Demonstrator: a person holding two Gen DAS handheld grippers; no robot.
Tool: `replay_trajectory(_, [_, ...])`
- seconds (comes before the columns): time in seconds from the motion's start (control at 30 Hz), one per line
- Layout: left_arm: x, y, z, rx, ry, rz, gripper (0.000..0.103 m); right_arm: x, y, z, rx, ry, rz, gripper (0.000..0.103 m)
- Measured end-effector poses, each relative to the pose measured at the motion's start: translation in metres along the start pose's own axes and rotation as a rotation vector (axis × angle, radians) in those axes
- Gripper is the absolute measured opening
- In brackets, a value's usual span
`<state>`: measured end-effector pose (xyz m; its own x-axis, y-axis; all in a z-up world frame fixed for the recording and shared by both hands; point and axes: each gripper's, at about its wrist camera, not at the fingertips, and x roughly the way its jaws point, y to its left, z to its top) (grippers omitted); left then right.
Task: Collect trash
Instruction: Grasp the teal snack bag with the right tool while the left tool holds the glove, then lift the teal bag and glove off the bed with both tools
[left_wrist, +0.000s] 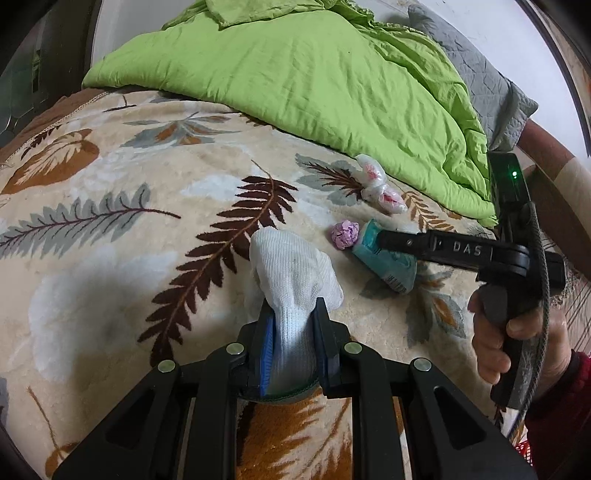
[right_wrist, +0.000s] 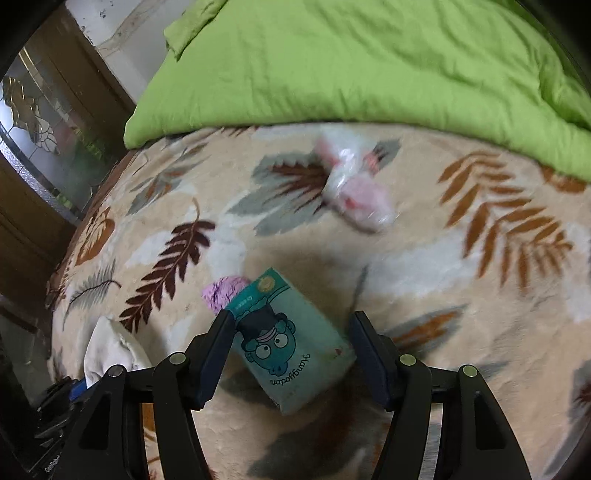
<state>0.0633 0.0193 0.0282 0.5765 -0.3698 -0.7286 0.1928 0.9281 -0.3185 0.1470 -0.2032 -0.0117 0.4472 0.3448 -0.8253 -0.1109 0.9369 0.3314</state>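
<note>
Meanwhile, the left gripper (left_wrist: 293, 314) held a white knitted glove (left_wrist: 291, 273) pinched tight between its 2 fingers (left_wrist: 266, 339), the glove's loose end flopping forward above the leaf-patterned blanket (left_wrist: 147, 206) on the bed. In the right wrist view the same glove (right_wrist: 110, 349) showed at the lower left.

The right gripper (right_wrist: 290, 345) had its fingers (right_wrist: 218, 350) standing wide apart on either side of a teal tissue packet (right_wrist: 291, 347) printed with a cartoon face. The packet lay flat on the blanket (right_wrist: 443, 280), set at a slant between the fingers; the left finger was right at its edge and the right one stood apart from it, so nothing was gripped. A person's hand (left_wrist: 517, 343) in a dark red sleeve (left_wrist: 565, 417) held that gripper's handle at the right edge of the left wrist view.

A crumpled purple wad (right_wrist: 223, 291) lay touching the far corner of the packet (left_wrist: 384, 258). Farther back, near the edge of the bright green quilt (left_wrist: 314, 74), lay a twisted clear plastic wrapper with pink marks (left_wrist: 376, 182); it appeared blurred in the right wrist view (right_wrist: 354, 188). A grey quilted pillow (left_wrist: 476, 74) sat behind the green quilt.
</note>
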Motion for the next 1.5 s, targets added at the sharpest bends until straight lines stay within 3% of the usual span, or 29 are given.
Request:
replay_trajectory(0.1, [0.002, 0.002, 0.002, -0.012, 0.004, -0.001, 0.018, 0.002, 0.014, -0.009, -0.061, 0.016, -0.006, 0.073])
replay_trajectory(0.27, [0.005, 0.002, 0.003, -0.012, 0.007, 0.004, 0.018, 0.010, 0.039, -0.021, -0.202, 0.027, -0.135, 0.073])
replay_trajectory(0.37, [0.005, 0.000, 0.003, 0.003, 0.004, 0.014, 0.018, 0.013, 0.042, -0.024, -0.221, 0.020, -0.196, 0.063])
replay_trajectory(0.6, [0.001, -0.008, 0.001, 0.050, -0.023, 0.035, 0.018, -0.014, 0.038, -0.043, -0.094, -0.042, -0.209, 0.044])
replay_trajectory(1.03, [-0.026, -0.038, -0.015, 0.165, -0.107, 0.031, 0.018, -0.110, 0.067, -0.139, 0.072, -0.203, -0.210, 0.043])
replay_trajectory(1.5, [-0.083, -0.062, -0.064, 0.238, -0.149, -0.008, 0.018, -0.155, 0.089, -0.190, 0.081, -0.316, -0.299, 0.043])
